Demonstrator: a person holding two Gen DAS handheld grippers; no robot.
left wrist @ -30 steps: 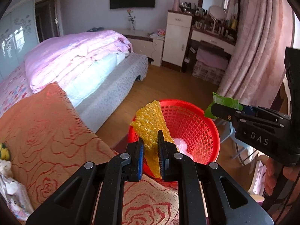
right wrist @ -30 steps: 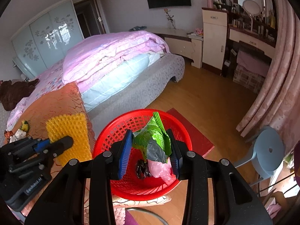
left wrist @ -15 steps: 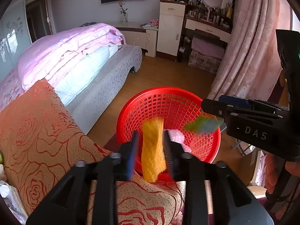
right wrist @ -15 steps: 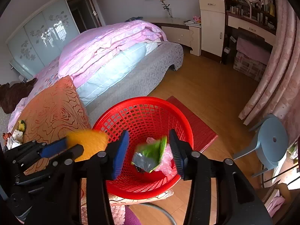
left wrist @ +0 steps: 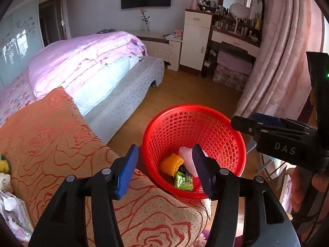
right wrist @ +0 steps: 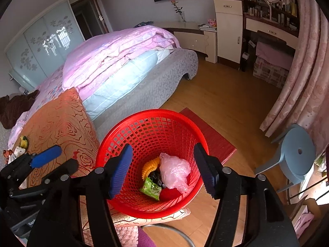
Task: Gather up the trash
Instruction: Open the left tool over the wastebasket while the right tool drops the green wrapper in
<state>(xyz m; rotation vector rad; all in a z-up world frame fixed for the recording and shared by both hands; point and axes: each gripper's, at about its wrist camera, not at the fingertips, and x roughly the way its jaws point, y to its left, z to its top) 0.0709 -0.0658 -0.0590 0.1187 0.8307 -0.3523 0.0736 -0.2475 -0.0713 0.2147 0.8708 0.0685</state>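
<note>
We treat the red mesh basket [right wrist: 152,127] as the largest task item. It sits directly ahead of and below both claws, at the edge of the orange rose-patterned cushion [left wrist: 51,135]. It looks like light, thin, springy plastic, so we judge the rim the safest place to take hold, since the lattice wall may flex under a pinch.

The trash lies at the basket bottom, beyond the fingertips of both claws. The pink plastic bag [right wrist: 174,170] is soft, crumpled and nearly weightless; we would pinch a bunched fold. The yellow ridged foam piece [right wrist: 150,165] is light and compressible, and its ridges should give grip. The green snack wrapper [right wrist: 151,188] is thin, probably slippery film; we would take it by an edge. A dark item lies between them; we cannot identify it.

The left claw [left wrist: 164,170] is released, its jaws widening with nothing between the pads. The right claw [right wrist: 164,168] is likewise released and widening, empty, directly above the basket opening.

More small litter lies on the cushion, to the left of the left claw [right wrist: 22,144].

The room is a bedroom: a bed with a pink quilt [right wrist: 123,49] lies ahead, with wood flooring [right wrist: 226,107], a red mat [right wrist: 213,140] beyond the basket, curtains [right wrist: 304,78] and a blue stool [right wrist: 298,156] to the right.
</note>
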